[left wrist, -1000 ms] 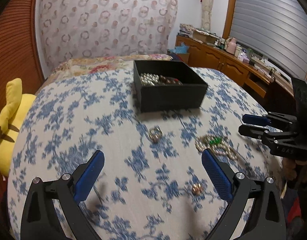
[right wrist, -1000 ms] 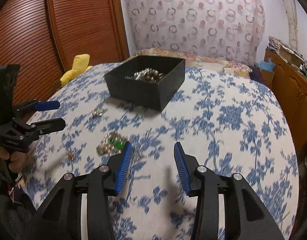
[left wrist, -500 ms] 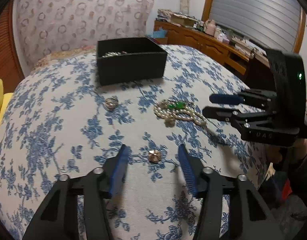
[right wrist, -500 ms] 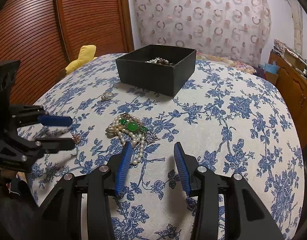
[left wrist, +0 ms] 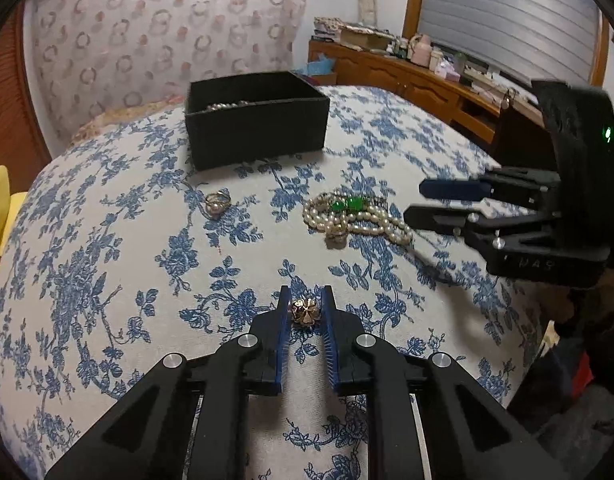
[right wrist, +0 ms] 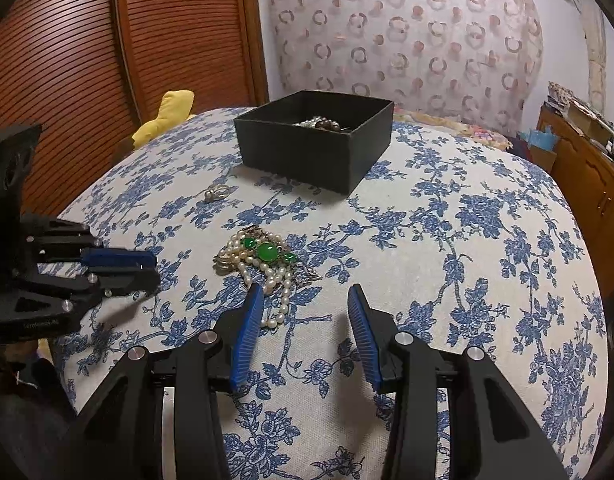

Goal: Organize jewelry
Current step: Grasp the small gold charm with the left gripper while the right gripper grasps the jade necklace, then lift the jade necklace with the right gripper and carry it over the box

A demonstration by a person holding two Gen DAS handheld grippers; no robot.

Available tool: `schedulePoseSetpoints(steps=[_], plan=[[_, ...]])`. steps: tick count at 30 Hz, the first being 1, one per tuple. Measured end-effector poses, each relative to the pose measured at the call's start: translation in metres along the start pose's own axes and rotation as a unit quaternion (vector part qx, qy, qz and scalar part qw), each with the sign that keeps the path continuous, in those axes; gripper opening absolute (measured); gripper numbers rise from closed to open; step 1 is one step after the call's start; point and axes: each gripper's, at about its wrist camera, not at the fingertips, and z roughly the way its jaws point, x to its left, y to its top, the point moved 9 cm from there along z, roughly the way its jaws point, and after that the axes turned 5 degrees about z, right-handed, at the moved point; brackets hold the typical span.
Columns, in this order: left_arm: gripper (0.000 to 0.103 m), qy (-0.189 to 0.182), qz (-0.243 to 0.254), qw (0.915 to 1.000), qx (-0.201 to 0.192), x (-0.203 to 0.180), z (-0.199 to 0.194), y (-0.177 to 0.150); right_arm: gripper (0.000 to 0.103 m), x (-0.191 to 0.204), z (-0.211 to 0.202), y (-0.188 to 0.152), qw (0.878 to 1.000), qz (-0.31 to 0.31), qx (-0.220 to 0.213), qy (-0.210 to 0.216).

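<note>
A small gold flower-shaped ornament (left wrist: 305,312) lies on the blue-flowered bedspread (left wrist: 107,260). My left gripper (left wrist: 305,300) has it between its blue pads; the jaws are closing and the pads touch both its sides. From the right wrist view the left gripper (right wrist: 157,269) shows low at the left. A pearl necklace with green stones (right wrist: 263,264) (left wrist: 355,220) lies mid-bed. My right gripper (right wrist: 305,300) stands open just short of it, the strand's end beside its left fingertip. A ring (left wrist: 217,204) (right wrist: 217,193) lies loose. The black box (left wrist: 259,136) (right wrist: 307,152) holds other jewelry.
A yellow plush toy (right wrist: 167,116) sits at the bed's left edge by the slatted wooden doors (right wrist: 67,60). A cluttered wooden sideboard (left wrist: 407,76) runs along the right wall. The right gripper (left wrist: 413,202) hovers over the bed to the right of the necklace.
My left gripper came forward and down over the gold ornament, and its jaws went from wide apart to narrow around it. The right gripper kept the same opening, near the necklace.
</note>
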Motion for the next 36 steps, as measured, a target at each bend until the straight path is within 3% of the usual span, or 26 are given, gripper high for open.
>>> schedulePoseSetpoints(steps=[3, 5, 11, 19, 23, 26, 36], plan=[[0.014, 0.000, -0.006, 0.9999, -0.011, 0.004, -0.007, 0.002, 0.046, 0.004, 0.000, -0.001, 1.000, -0.013, 0.005, -0.002], [0.014, 0.002, -0.012, 0.9997, -0.019, 0.009, -0.012, 0.003, 0.037, 0.010, 0.001, -0.002, 1.000, -0.019, 0.011, 0.007], [0.014, 0.005, -0.030, 0.9991, -0.031, 0.018, -0.018, 0.005, 0.027, 0.035, 0.005, -0.005, 0.998, -0.054, 0.024, 0.021], [0.014, -0.002, -0.034, 0.9990, -0.031, 0.016, -0.016, 0.003, 0.022, 0.036, 0.020, -0.004, 0.996, -0.072, 0.048, 0.004], [0.014, -0.001, -0.036, 0.9988, -0.031, 0.017, -0.015, 0.002, 0.011, 0.039, 0.024, 0.000, 0.995, -0.084, 0.056, 0.002], [0.014, 0.001, -0.041, 0.9986, -0.034, 0.021, -0.017, 0.002, 0.005, 0.040, 0.021, -0.001, 0.995, -0.087, 0.052, 0.002], [0.014, 0.007, -0.049, 0.9977, -0.045, 0.030, -0.025, 0.006, 0.005, 0.041, -0.020, 0.025, 0.997, -0.082, 0.000, 0.012]])
